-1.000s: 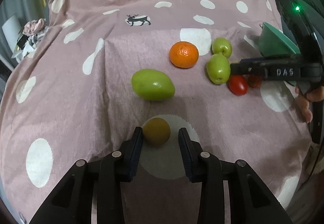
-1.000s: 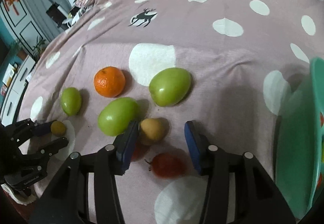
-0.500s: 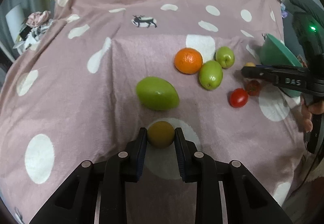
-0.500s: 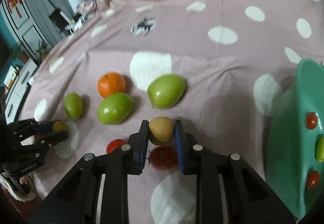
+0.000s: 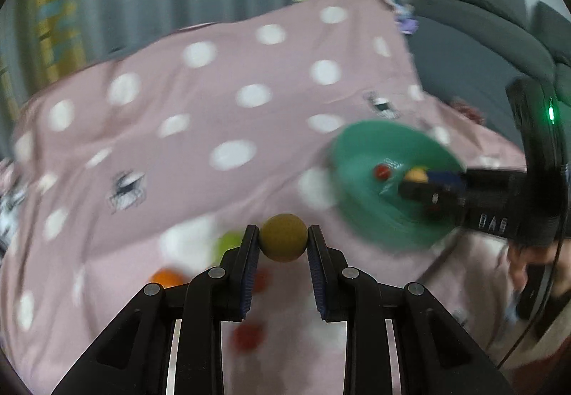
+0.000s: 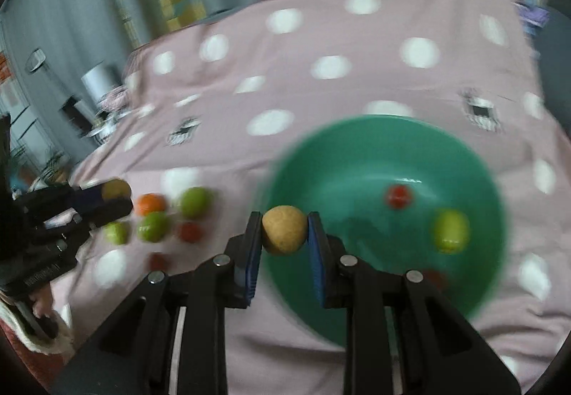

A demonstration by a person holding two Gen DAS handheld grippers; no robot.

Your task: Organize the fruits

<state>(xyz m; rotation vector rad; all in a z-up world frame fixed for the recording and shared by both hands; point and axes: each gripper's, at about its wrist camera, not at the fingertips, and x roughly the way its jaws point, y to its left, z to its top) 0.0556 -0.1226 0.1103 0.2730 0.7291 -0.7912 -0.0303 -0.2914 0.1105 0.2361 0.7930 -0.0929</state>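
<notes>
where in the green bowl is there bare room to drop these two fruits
The bowl's near-left half, beside the right gripper, is bare. The far-right side is crowded: a red tomato, a green fruit, another red one near the rim.

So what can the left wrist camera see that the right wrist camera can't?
Only the left wrist view shows the grey sofa behind the bed and a green light on the right gripper's body.

Only the right wrist view shows a yellow-green fruit inside the bowl, a white lamp at the far left, and all three green fruits on the blanket.

Both show the green bowl with a red tomato in it, the orange, and both grippers, left gripper and right gripper, each shut on a small yellow-brown fruit.
</notes>
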